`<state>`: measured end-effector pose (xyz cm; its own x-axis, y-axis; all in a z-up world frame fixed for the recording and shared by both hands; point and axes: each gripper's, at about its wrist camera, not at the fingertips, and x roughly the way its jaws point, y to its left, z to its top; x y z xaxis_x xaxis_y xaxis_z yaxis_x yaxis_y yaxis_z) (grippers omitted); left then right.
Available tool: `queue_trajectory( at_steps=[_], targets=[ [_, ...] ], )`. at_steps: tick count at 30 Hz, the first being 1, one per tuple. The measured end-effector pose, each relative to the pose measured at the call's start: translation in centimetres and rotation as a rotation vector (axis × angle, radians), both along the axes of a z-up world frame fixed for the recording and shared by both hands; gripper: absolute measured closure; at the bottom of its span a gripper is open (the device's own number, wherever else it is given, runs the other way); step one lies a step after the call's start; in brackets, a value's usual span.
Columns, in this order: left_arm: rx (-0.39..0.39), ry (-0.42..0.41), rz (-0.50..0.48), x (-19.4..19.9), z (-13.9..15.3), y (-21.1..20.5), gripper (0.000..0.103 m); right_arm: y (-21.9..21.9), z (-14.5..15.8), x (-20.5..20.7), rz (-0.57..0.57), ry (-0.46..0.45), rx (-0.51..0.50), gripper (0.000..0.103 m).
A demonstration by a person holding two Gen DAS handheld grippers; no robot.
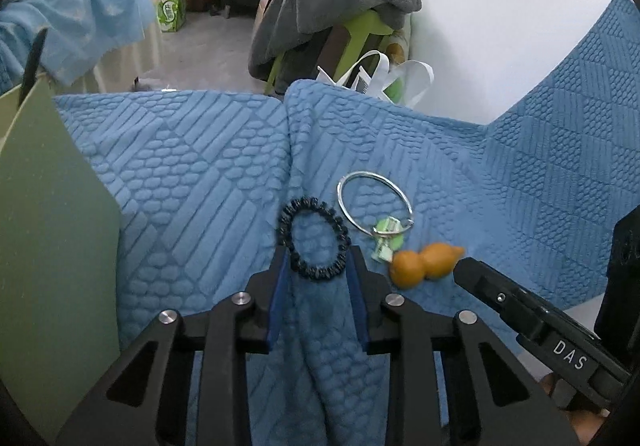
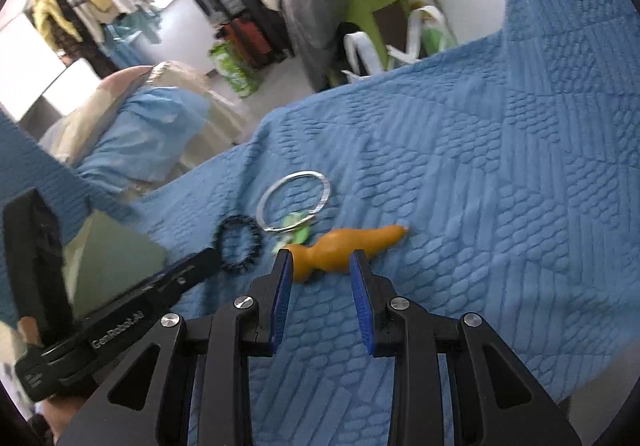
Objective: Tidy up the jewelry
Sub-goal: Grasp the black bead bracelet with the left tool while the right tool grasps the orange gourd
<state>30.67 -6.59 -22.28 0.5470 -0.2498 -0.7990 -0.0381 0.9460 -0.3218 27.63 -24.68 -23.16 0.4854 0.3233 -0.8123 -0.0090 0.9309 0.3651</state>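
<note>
A blue textured bedspread (image 1: 192, 166) covers the bed, with a pale green box (image 1: 48, 230) at its left edge. The left gripper (image 1: 316, 258) stands released, jaws flanking a dark beaded bracelet (image 1: 312, 242). The right gripper (image 2: 320, 262), also released, straddles an orange gourd pendant (image 2: 340, 246). A silver bangle (image 1: 374, 204) lies just beyond.

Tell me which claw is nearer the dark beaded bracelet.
Left. The left claw straddles the dark beaded bracelet, fingers on either side, not visibly pressing. The right claw sits over the orange gourd, beside it.
</note>
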Motion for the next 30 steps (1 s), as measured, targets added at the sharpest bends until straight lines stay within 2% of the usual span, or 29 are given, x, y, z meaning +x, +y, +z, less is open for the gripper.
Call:
queue_trajectory(
  at_steps=[4, 11, 13, 16, 23, 25, 27, 29, 30],
  targets=[
    [0.035, 0.002, 0.020, 0.6, -1.0, 0.3, 0.077, -0.5, -0.9, 0.7, -0.058, 0.030, 0.010, 0.067],
    [-0.004, 0.012, 0.043, 1.4, -2.0, 1.2, 0.082, -1.0, -1.7, 1.5, -0.148, 0.048, -0.007, 0.060],
    [-0.003, 0.011, 0.042, 1.6, -2.0, 1.1, 0.083, -0.7, -1.7, 1.7, -0.149, 0.045, -0.012, 0.060],
    [-0.005, 0.011, 0.033, 1.7, -2.1, 0.7, 0.092, -0.2, -2.1, 2.1, -0.140, 0.053, -0.007, 0.060],
    [0.001, -0.003, 0.034, 1.7, -2.1, 0.4, 0.094, 0.5, -2.4, 2.6, -0.115, 0.053, -0.033, 0.055],
    [0.018, -0.006, 0.025, 1.5, -2.1, 0.2, 0.094, 1.3, -2.5, 2.7, -0.078, 0.058, -0.093, 0.055],
    [0.008, -0.001, 0.027, 1.4, -2.1, 0.5, 0.094, 2.6, -2.4, 2.7, -0.027, 0.053, -0.172, 0.057],
    [0.004, 0.006, 0.033, 1.3, -2.1, 0.7, 0.095, 2.9, -2.4, 2.6, -0.019, 0.047, -0.187, 0.072],
    [0.001, 0.008, 0.036, 1.2, -2.0, 0.8, 0.095, 2.7, -2.4, 2.6, -0.023, 0.049, -0.194, 0.073]
  ],
)
